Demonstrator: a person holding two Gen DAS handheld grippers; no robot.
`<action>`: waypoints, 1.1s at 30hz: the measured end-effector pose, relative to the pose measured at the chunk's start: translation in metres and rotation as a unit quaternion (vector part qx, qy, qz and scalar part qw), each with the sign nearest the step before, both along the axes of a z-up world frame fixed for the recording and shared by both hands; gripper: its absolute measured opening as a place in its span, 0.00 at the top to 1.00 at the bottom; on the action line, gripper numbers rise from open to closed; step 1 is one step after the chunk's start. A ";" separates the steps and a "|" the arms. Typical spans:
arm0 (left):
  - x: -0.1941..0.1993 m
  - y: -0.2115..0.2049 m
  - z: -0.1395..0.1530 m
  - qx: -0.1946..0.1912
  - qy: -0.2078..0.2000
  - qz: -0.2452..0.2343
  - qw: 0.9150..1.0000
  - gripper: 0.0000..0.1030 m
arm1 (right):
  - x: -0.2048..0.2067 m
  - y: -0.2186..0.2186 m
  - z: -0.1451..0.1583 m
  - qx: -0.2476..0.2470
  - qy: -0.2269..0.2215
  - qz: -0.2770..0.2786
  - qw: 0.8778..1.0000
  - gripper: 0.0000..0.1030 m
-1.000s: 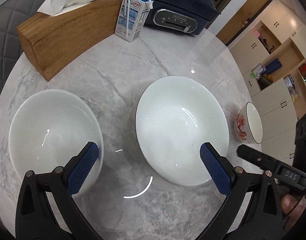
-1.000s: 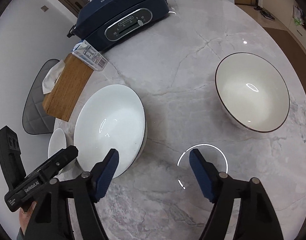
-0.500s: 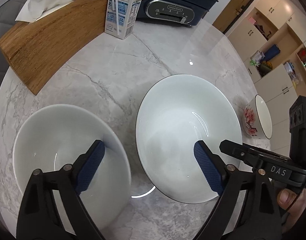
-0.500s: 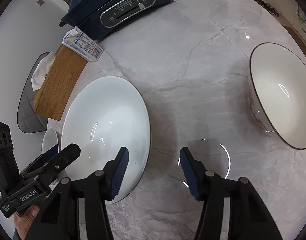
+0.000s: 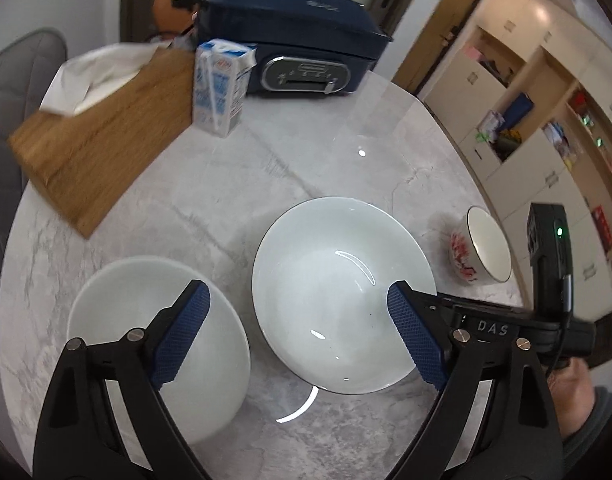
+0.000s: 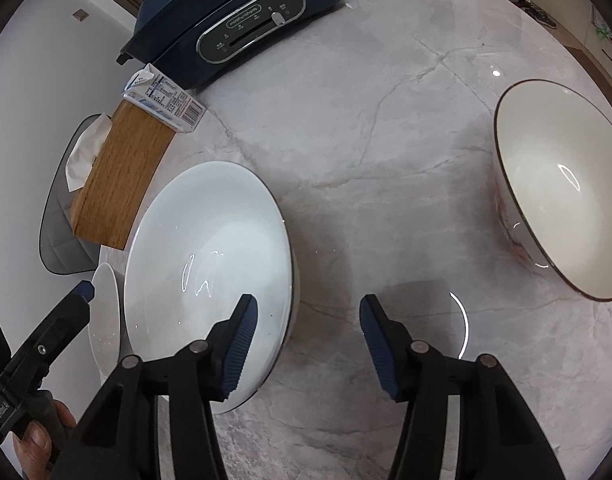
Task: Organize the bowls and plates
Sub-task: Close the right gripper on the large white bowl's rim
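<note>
Two close, steeply downward wrist views over one marble table (image 5: 289, 184), sharing the large white bowl (image 6: 209, 248).

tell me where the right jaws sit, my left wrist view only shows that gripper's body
observer: The right gripper straddles the near rim of the wide white bowl, one jaw over the inside, the other over the table outside it.
operator: pinching it yet
observer: No. The jaws have just been closing with the rim between them, but a gap shows on the outer side.
operator: anything inside the flowered bowl
observer: The flowered bowl is empty, with a plain cream inside.
</note>
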State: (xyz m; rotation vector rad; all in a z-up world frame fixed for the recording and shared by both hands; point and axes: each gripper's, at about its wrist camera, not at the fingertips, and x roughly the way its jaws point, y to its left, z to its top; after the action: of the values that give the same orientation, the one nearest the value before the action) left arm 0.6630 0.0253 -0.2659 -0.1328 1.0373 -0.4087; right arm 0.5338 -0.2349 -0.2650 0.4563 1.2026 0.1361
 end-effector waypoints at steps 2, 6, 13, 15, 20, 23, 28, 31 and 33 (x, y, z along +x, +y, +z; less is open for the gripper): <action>0.006 -0.003 -0.007 -0.002 0.009 -0.021 1.000 0.13 | 0.000 -0.002 -0.001 0.004 0.001 -0.002 1.000 0.44; 0.010 0.003 -0.020 -0.039 0.029 -0.037 0.998 0.16 | -0.004 -0.003 0.000 0.006 -0.001 0.006 1.000 0.44; 0.002 0.000 -0.014 -0.026 0.008 -0.057 0.998 0.41 | -0.005 -0.011 -0.002 0.012 -0.003 -0.003 1.000 0.44; 0.006 -0.001 -0.011 -0.021 0.011 -0.060 0.998 0.41 | -0.004 -0.011 -0.002 0.014 -0.002 0.000 1.000 0.44; 0.019 -0.006 -0.016 0.007 0.025 -0.054 0.998 0.39 | 0.000 -0.015 -0.004 0.015 -0.001 -0.002 1.000 0.44; 0.028 -0.015 -0.019 0.015 0.040 -0.069 0.997 0.39 | 0.002 -0.014 -0.007 0.018 0.003 0.004 1.000 0.44; 0.040 -0.021 -0.031 0.052 0.067 -0.076 0.994 0.47 | 0.005 -0.007 -0.009 0.018 0.004 0.013 1.000 0.45; 0.046 -0.020 -0.042 0.069 0.096 -0.071 0.990 0.80 | 0.009 -0.002 -0.011 0.016 0.006 0.020 1.000 0.57; 0.048 -0.018 -0.046 0.075 0.104 -0.064 0.990 0.89 | 0.012 0.001 -0.013 0.016 0.012 0.024 1.000 0.70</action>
State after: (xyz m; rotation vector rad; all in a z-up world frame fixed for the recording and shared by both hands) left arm 0.7112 0.0076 -0.3120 0.0275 1.2820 -0.4386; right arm 0.5454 -0.2336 -0.2778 0.4590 1.2360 0.1924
